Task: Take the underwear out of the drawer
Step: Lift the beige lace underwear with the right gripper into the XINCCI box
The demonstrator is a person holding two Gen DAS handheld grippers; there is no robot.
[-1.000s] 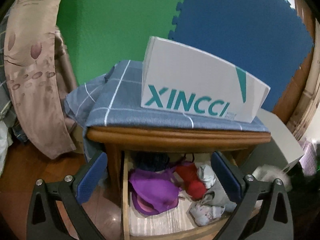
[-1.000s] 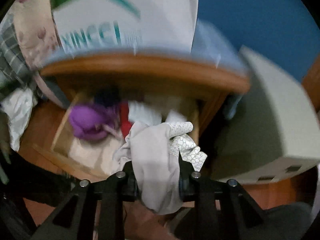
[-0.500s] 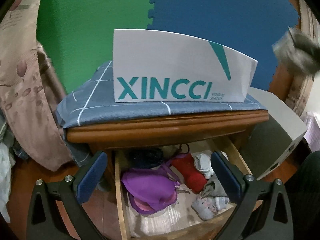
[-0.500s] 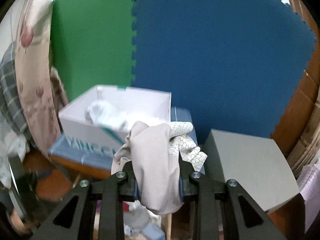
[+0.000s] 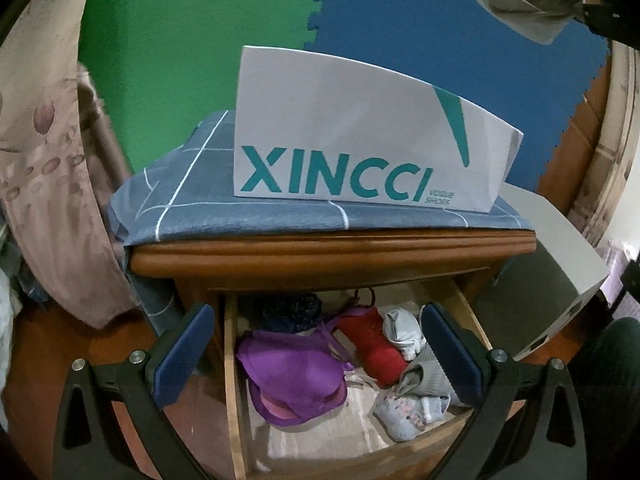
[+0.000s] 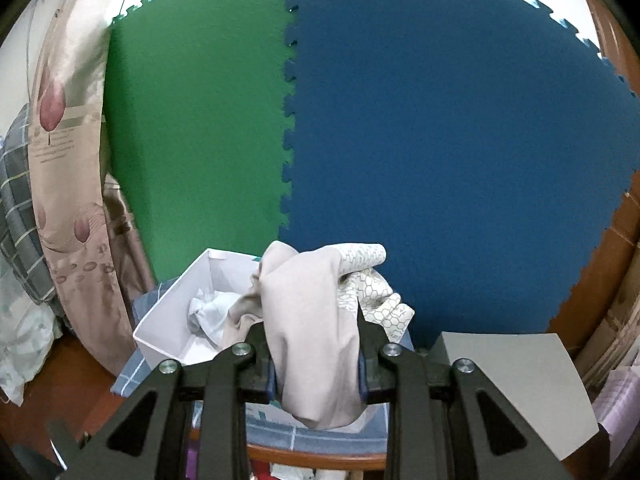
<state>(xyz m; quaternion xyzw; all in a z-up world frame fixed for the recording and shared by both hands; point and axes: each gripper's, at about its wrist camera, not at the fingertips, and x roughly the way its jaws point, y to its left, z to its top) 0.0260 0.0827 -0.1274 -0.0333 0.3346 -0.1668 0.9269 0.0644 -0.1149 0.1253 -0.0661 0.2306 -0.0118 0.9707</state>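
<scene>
Right gripper (image 6: 316,376) fingers pinch beige underwear (image 6: 312,320) above the "XINCCI VOGUE SHOES" box (image 5: 360,140); left gripper (image 5: 316,356) fingers spread.

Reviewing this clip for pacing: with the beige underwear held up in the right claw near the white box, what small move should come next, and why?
Probably carry it a little forward over the white box and open there. The right claw is shut on the beige underwear, already clear of the drawer, and the box is open-topped with a pale garment already inside.
</scene>
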